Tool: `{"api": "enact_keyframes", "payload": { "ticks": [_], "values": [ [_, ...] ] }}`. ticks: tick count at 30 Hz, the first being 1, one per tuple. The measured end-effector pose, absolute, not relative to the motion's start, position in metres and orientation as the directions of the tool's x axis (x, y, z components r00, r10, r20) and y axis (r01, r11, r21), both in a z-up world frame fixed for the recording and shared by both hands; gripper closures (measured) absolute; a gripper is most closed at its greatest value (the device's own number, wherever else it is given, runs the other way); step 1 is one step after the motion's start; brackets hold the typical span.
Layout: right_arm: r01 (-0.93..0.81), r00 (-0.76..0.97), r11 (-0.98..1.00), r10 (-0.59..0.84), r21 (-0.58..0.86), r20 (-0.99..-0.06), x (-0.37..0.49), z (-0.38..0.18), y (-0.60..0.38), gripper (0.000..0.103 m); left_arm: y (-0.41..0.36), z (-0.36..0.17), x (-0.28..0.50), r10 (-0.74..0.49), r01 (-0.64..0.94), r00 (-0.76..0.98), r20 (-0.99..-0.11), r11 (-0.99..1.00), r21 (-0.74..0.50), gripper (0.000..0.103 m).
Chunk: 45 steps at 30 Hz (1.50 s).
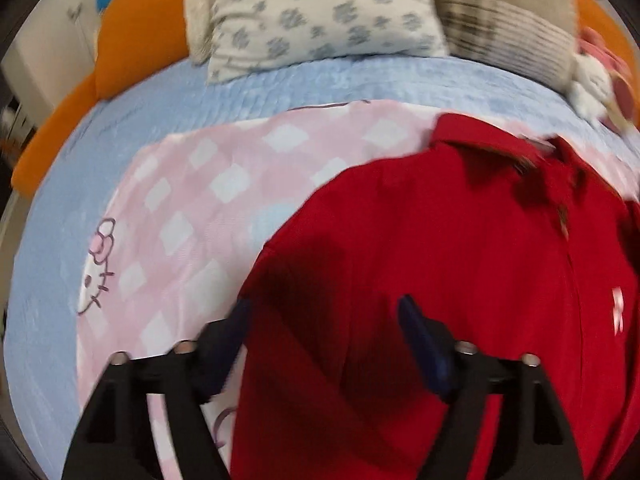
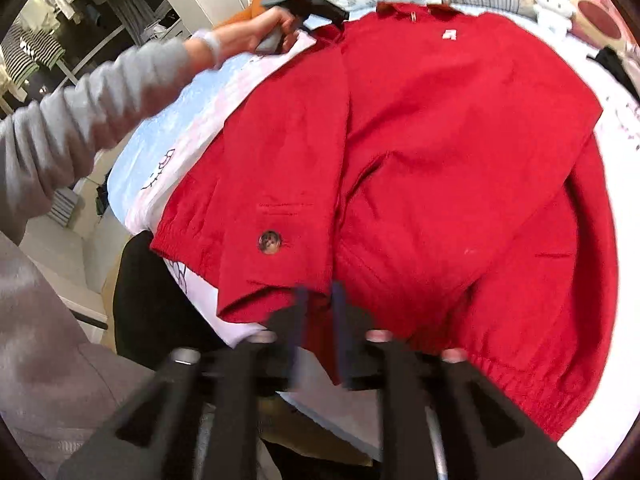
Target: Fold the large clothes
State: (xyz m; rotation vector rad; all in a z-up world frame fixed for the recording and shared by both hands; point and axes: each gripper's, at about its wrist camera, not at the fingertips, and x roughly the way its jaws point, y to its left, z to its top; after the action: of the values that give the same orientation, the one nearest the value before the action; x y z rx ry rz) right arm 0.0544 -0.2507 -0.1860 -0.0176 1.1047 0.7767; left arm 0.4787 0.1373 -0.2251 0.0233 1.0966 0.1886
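Right up close, the right gripper (image 2: 318, 300) has its two dark fingers (image 2: 298, 312) drawn nearly together at the bottom hem of the red jacket (image 2: 460, 152). A flap of red cloth sits between them, though motion blur makes it hard to say whether they truly pinch it. The jacket lies spread on the bed (image 2: 124, 172), collar towards the pillows, one sleeve folded across the front with a brown button (image 2: 270, 242) showing on its cuff and a small white logo (image 2: 449, 34) near the chest.

Over on the far side, the left hand (image 2: 264, 34) in a grey sleeve (image 2: 92, 108) holds the left gripper (image 1: 322, 312) above the jacket's shoulder. From its own camera those fingers (image 1: 424, 340) stand wide apart, holding nothing, with red fabric beneath them.

Under the jacket lies a pink checked blanket (image 1: 192, 200) with a cartoon cat face, on a pale blue quilt (image 1: 120, 128). A patterned pillow (image 1: 316, 12), a striped cushion (image 1: 508, 28) and a white plush toy (image 1: 592, 84) line the head of the bed.
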Motion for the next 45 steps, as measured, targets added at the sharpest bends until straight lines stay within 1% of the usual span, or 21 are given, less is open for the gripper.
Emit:
{"api": "enact_keyframes", "payload": {
  "ticks": [2,3,5,6,8,11,13,16,18,20,23,24,26,27,28,30,31,33,35,40,45],
  "values": [
    [-0.584,0.282,0.740,0.569,0.333,-0.772,0.051,-0.168,-0.249,0.037,0.142,-0.220,0.463,0.169,-0.108,0.444,-0.880,0.985,0.135,0.012],
    [-0.592,0.329,0.748,0.565,0.301,-0.756,0.048,-0.159,-0.247,0.037,0.148,-0.215,0.451,0.182,-0.102,0.448,-0.875,0.983,0.152,0.012],
    [-0.616,0.424,0.762,0.536,0.202,-0.730,0.041,-0.140,-0.235,0.035,0.163,-0.205,0.435,0.165,-0.107,0.452,-0.877,0.986,0.131,0.012],
    [-0.636,0.457,0.753,0.544,0.170,-0.704,0.038,-0.129,-0.226,0.031,0.176,-0.198,0.425,0.144,-0.123,0.455,-0.879,0.988,0.098,0.011],
    [-0.685,0.442,0.707,0.596,0.177,-0.671,0.033,-0.120,-0.205,0.029,0.205,-0.187,0.404,0.111,-0.165,0.456,-0.883,0.986,0.039,0.010],
    [-0.772,0.372,0.607,0.673,0.189,-0.640,0.025,-0.120,-0.155,0.029,0.241,-0.182,0.374,0.106,-0.212,0.458,-0.883,0.977,0.007,0.010],
    [-0.813,0.345,0.558,0.692,0.167,-0.635,0.017,-0.134,-0.113,0.029,0.260,-0.187,0.357,0.089,-0.229,0.451,-0.888,0.973,-0.019,0.010],
    [-0.839,0.350,0.536,0.665,0.095,-0.660,0.007,-0.165,-0.058,0.030,0.286,-0.208,0.334,0.018,-0.247,0.423,-0.906,0.964,-0.097,0.010],
    [-0.861,0.321,0.503,0.659,0.080,-0.681,-0.008,-0.188,-0.036,0.038,0.297,-0.226,0.323,-0.009,-0.251,0.408,-0.913,0.960,-0.122,0.010],
    [-0.877,0.312,0.479,0.637,0.044,-0.705,-0.029,-0.209,-0.010,0.039,0.301,-0.240,0.317,-0.033,-0.248,0.406,-0.913,0.958,-0.145,0.010],
    [-0.890,0.356,0.448,0.565,-0.086,-0.744,-0.049,-0.239,0.012,0.037,0.306,-0.258,0.313,-0.118,-0.241,0.411,-0.904,0.942,-0.232,0.010],
    [-0.888,0.386,0.436,0.539,-0.144,-0.749,-0.055,-0.249,0.017,0.038,0.307,-0.262,0.313,-0.150,-0.239,0.416,-0.897,0.934,-0.267,0.010],
    [-0.878,0.430,0.428,0.503,-0.216,-0.750,-0.058,-0.260,0.022,0.041,0.307,-0.265,0.314,-0.170,-0.241,0.428,-0.888,0.925,-0.293,0.010],
    [-0.878,0.430,0.426,0.501,-0.219,-0.751,-0.056,-0.262,0.023,0.045,0.307,-0.266,0.316,-0.175,-0.239,0.437,-0.882,0.923,-0.302,0.010],
    [-0.877,0.429,0.431,0.499,-0.214,-0.753,-0.055,-0.262,0.024,0.049,0.306,-0.265,0.317,-0.182,-0.236,0.441,-0.879,0.921,-0.309,0.010],
    [-0.873,0.408,0.463,0.519,-0.154,-0.751,-0.048,-0.255,0.018,0.066,0.306,-0.264,0.321,-0.215,-0.233,0.451,-0.866,0.908,-0.347,0.010],
    [-0.867,0.374,0.493,0.547,-0.073,-0.749,-0.037,-0.248,0.010,0.071,0.306,-0.263,0.324,-0.236,-0.232,0.457,-0.858,0.899,-0.371,0.010],
    [-0.847,0.340,0.530,0.582,0.028,-0.739,-0.019,-0.239,-0.003,0.088,0.306,-0.261,0.331,-0.285,-0.233,0.472,-0.834,0.872,-0.430,0.010],
    [-0.814,0.325,0.568,0.614,0.117,-0.720,-0.001,-0.228,-0.021,0.090,0.301,-0.260,0.341,-0.309,-0.235,0.481,-0.821,0.856,-0.460,0.010],
    [-0.774,0.286,0.586,0.661,0.240,-0.694,0.018,-0.216,-0.051,0.090,0.277,-0.267,0.361,-0.365,-0.190,0.449,-0.815,0.853,-0.487,0.010],
    [-0.750,0.239,0.572,0.702,0.331,-0.671,0.024,-0.216,-0.064,0.090,0.250,-0.267,0.369,-0.514,-0.102,0.431,-0.742,0.789,-0.606,0.010]
  ]
}}
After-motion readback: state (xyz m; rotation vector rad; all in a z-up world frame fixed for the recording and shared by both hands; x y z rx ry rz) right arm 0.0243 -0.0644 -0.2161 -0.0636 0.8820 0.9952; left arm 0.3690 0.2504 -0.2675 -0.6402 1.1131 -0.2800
